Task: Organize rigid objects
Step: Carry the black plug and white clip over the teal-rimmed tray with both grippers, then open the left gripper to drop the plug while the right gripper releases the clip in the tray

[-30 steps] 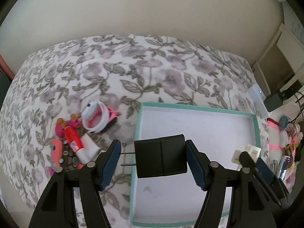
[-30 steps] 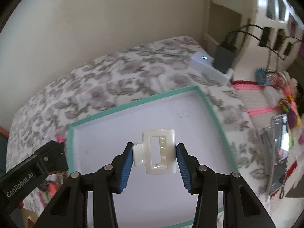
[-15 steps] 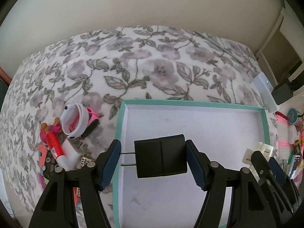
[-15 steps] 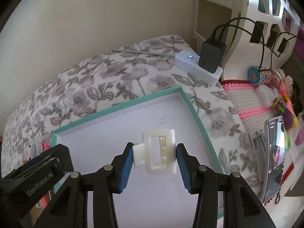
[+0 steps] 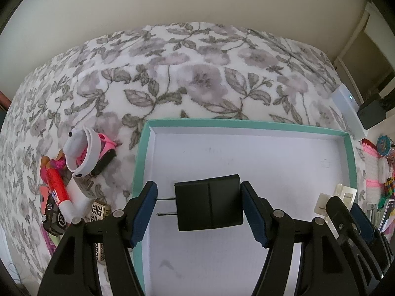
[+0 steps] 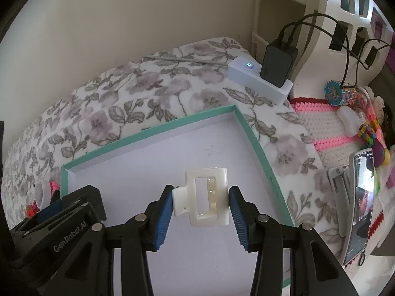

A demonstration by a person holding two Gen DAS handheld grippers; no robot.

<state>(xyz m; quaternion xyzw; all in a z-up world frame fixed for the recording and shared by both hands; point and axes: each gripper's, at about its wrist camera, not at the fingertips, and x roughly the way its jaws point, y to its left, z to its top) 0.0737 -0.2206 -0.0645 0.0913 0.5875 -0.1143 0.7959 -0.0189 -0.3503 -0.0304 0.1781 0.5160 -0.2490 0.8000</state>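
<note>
A shallow white tray with a teal rim (image 5: 246, 123) lies on a floral blanket. My left gripper (image 5: 198, 197) hangs over its near left part, shut on a black charger plug (image 5: 209, 202). The plug's two prongs point at the left pad. My right gripper (image 6: 200, 197) is shut on a cream hair claw clip (image 6: 182, 202) above the same tray (image 6: 153, 128), toward its right side. The left wrist view shows the right gripper (image 5: 345, 212) low at the right edge. In the right wrist view the left gripper (image 6: 61, 212) sits at the lower left.
Left of the tray lies a pile of small items: a white band with a pink watch (image 5: 84, 153), a red tube (image 5: 58, 187), a toy car (image 5: 53, 219). At the right are a white power strip (image 6: 246, 74), a crochet mat (image 6: 328, 128) and a phone (image 6: 358, 202).
Both grippers have come lower and further in over the tray, which looks larger now. In the left wrist view the pile has slid left. Both grips are unchanged.
</note>
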